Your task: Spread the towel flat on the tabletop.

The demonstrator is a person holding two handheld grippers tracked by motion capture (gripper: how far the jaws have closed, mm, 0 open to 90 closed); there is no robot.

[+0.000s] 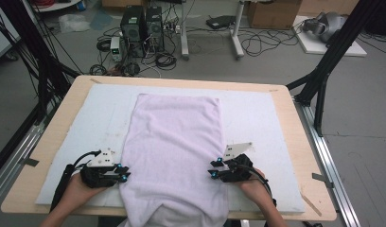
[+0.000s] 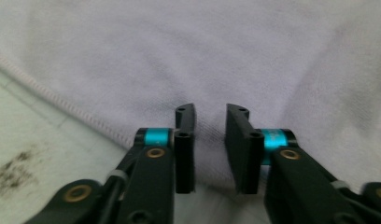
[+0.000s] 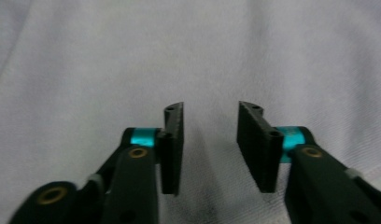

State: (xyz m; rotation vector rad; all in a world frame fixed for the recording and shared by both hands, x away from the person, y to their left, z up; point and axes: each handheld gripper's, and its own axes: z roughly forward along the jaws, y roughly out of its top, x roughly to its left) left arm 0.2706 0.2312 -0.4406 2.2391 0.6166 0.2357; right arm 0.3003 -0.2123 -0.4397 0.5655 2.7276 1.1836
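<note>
Left hand-held gripper [image 2: 210,140] narrowly parted over towel [image 1: 174,142] edge, right hand-held gripper [image 3: 210,144] wider

Lab: computer towers [image 1: 143,29] (floor-standing), tangled cables [image 1: 257,40], black frame struts [image 1: 333,52].

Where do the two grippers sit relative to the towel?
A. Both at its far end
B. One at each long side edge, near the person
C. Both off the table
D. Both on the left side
B. In the high view the left gripper is at the left edge of the towel and the right gripper is at its right edge, both toward the near end of the table.
</note>
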